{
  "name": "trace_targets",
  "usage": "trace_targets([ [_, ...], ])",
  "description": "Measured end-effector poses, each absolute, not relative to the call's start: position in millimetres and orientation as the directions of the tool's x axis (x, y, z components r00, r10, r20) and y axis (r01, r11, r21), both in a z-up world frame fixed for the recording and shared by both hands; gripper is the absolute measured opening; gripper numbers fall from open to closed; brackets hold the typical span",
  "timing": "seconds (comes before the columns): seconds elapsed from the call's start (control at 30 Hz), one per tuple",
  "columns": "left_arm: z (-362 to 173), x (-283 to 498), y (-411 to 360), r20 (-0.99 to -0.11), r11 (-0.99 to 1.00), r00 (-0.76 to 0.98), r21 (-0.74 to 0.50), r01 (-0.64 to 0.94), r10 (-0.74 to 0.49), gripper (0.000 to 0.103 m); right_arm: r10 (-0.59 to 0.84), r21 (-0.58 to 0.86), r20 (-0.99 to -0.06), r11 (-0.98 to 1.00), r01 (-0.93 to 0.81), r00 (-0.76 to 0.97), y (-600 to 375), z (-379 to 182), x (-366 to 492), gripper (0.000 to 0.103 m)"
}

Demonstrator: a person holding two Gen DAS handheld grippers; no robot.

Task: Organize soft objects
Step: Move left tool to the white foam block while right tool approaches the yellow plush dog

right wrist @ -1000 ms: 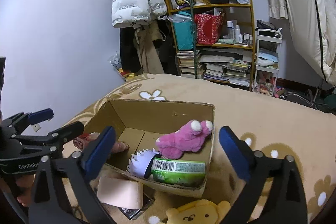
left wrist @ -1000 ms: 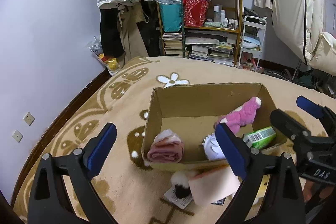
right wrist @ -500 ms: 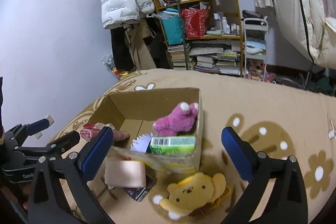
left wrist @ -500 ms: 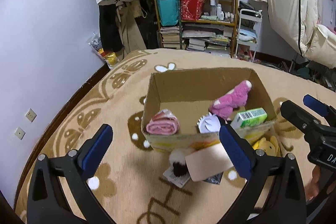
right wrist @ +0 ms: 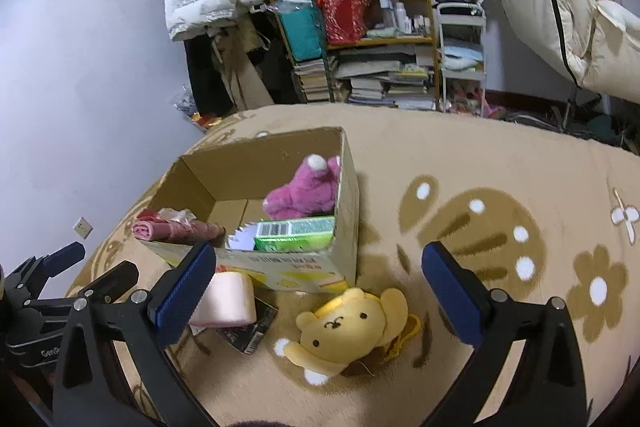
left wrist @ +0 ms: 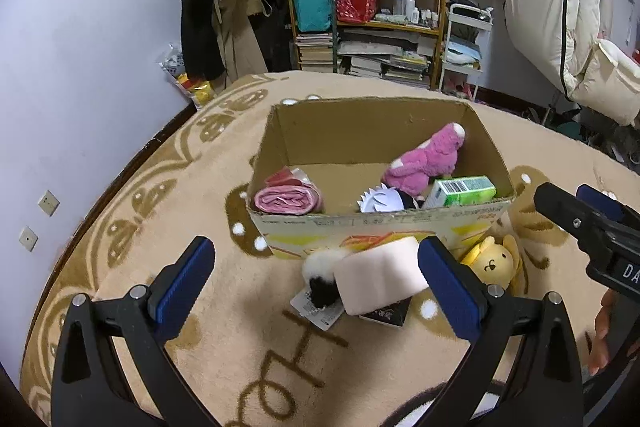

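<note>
A beige patterned carpet [left wrist: 132, 211] is seen spread over the floor, and an open cardboard box [left wrist: 380, 223] is set on it. Inside the box, a pink plush toy [left wrist: 428, 159] is leaned against the right wall, a rolled pink cloth [left wrist: 286, 197] is laid at the left, and a green packet [left wrist: 460, 190] with a white spiky item [left wrist: 380, 199] beside it is placed along the near wall. Just outside the near wall, a pale pink foam block [left wrist: 380, 277] is laid on the carpet over a dark card, with a small black-and-white pompom [left wrist: 322, 277] touching its left side. A yellow bear plush [right wrist: 344, 327] is laid face up near the box's right front corner.

The left gripper [left wrist: 316, 291] is held with its jaws wide and nothing between them; the foam block is framed between them, close to the right jaw. The right gripper [right wrist: 320, 295] is likewise held with jaws wide and empty, and the yellow bear is seen lying between them on the carpet, apart from both.
</note>
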State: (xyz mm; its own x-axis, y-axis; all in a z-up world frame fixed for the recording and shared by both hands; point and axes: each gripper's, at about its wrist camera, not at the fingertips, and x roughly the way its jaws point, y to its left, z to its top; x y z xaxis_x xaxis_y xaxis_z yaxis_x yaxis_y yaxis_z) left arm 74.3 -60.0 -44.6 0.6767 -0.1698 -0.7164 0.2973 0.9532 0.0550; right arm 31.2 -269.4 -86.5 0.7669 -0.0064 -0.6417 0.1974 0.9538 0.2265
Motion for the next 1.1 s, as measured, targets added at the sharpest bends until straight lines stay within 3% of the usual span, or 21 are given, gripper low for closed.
trace_targets([
  [1.1, -103.5, 100.3, -107.8, -0.801, 0.92, 0.564, 0.042, 0.389, -0.201, 0.101, 0.051, 0.316, -0.778, 0.893, 0.319, 0.626, -296.9, -150.9, 61.9, 0.103],
])
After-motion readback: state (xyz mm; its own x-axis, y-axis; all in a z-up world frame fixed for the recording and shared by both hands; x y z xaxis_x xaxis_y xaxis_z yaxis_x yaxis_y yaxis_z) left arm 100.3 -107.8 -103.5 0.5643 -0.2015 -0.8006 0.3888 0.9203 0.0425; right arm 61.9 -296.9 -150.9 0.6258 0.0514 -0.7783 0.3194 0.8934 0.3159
